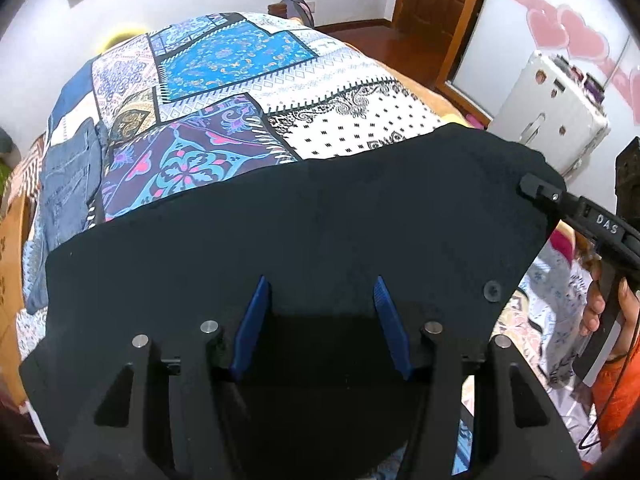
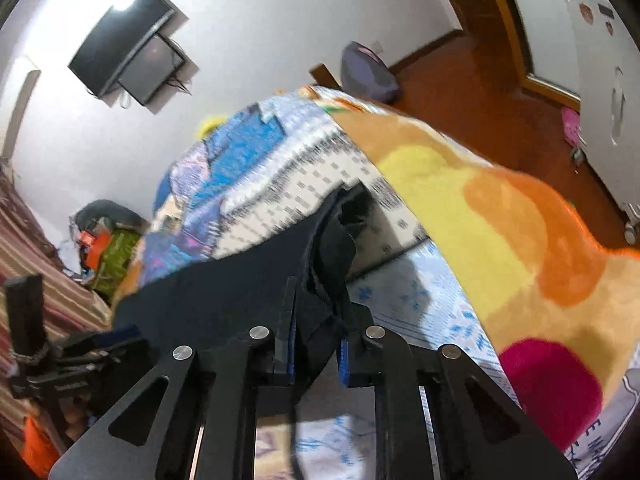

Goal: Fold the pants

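Note:
Black pants [image 1: 320, 216] lie spread across the near end of a bed with a patterned patchwork cover [image 1: 248, 92]. My left gripper [image 1: 322, 288] hovers over the pants with its blue-padded fingers [image 1: 256, 320] apart and nothing between them. My right gripper [image 1: 536, 190] pinches the far right corner of the pants. In the right wrist view the right gripper [image 2: 318, 304] is shut on a bunched fold of the black pants [image 2: 336, 248], lifted off the bed. The left gripper shows at the lower left of that view [image 2: 72, 360].
Folded blue jeans [image 1: 68, 192] lie on the bed's left side. An orange and yellow plush blanket [image 2: 500, 240] drapes the bed's right edge. A white appliance [image 1: 548, 112] stands by the wall at the right. A wall-mounted TV [image 2: 128, 40] hangs opposite.

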Demonstrator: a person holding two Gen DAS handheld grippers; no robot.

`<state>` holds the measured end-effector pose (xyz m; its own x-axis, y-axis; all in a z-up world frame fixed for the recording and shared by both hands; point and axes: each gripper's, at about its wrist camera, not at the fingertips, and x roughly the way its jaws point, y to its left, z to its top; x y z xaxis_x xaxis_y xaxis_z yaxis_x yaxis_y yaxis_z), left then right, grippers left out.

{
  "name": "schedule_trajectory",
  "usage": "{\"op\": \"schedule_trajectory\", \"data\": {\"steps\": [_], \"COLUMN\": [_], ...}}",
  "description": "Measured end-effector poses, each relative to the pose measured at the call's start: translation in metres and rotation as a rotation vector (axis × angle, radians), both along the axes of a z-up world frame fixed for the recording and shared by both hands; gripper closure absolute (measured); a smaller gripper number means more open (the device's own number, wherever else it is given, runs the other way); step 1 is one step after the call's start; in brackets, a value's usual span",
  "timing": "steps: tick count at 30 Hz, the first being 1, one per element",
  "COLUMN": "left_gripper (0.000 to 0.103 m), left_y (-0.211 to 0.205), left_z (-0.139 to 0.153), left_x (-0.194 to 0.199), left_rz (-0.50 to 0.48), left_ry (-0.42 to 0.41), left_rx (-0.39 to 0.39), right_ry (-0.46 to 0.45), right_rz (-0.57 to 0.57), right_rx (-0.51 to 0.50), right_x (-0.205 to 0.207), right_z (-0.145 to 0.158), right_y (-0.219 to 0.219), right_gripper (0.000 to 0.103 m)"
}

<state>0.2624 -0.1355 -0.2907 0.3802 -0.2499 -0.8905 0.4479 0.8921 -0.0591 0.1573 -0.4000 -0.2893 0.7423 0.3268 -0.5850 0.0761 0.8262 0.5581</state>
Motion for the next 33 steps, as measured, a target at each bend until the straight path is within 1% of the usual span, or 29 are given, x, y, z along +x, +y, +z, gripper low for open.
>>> {"op": "schedule_trajectory", "data": {"steps": [4, 8, 11, 17, 19, 21, 23, 27, 31, 33], "left_gripper": [0.048, 0.048, 0.048, 0.048, 0.047, 0.044, 0.043, 0.043, 0.043, 0.043], "left_y": [0.016, 0.042, 0.063, 0.106, 0.123, 0.143, 0.163, 0.201, 0.229, 0.239], "left_z": [0.014, 0.034, 0.049, 0.074, 0.081, 0.088, 0.094, 0.103, 0.104, 0.1], "left_x": [-0.003, -0.006, -0.011, -0.029, -0.034, -0.041, -0.048, -0.062, -0.075, -0.078], "left_rz": [0.032, 0.08, 0.115, 0.172, 0.199, 0.232, 0.267, 0.337, 0.388, 0.408], "left_ry": [-0.039, -0.076, -0.109, -0.184, -0.201, -0.218, -0.23, -0.258, -0.257, -0.248], "left_rx": [-0.003, -0.054, -0.086, -0.125, -0.145, -0.17, -0.189, -0.196, -0.2, -0.193], "right_ry": [-0.07, -0.137, -0.176, -0.246, -0.266, -0.292, -0.296, -0.268, -0.219, -0.182], "right_rz": [0.015, 0.055, 0.085, 0.154, 0.183, 0.22, 0.257, 0.358, 0.47, 0.52], "right_rx": [-0.018, -0.034, -0.046, -0.058, -0.052, -0.066, -0.064, -0.03, -0.009, -0.002], "right_x": [-0.002, 0.001, 0.004, 0.012, 0.015, 0.02, 0.024, 0.035, 0.04, 0.041], "right_z": [0.028, 0.057, 0.073, 0.1, 0.107, 0.112, 0.112, 0.102, 0.081, 0.065], "right_y": [0.012, 0.033, 0.051, 0.092, 0.106, 0.126, 0.144, 0.186, 0.228, 0.248], "right_gripper": [0.09, 0.09, 0.09, 0.09, 0.091, 0.091, 0.091, 0.091, 0.091, 0.091]}}
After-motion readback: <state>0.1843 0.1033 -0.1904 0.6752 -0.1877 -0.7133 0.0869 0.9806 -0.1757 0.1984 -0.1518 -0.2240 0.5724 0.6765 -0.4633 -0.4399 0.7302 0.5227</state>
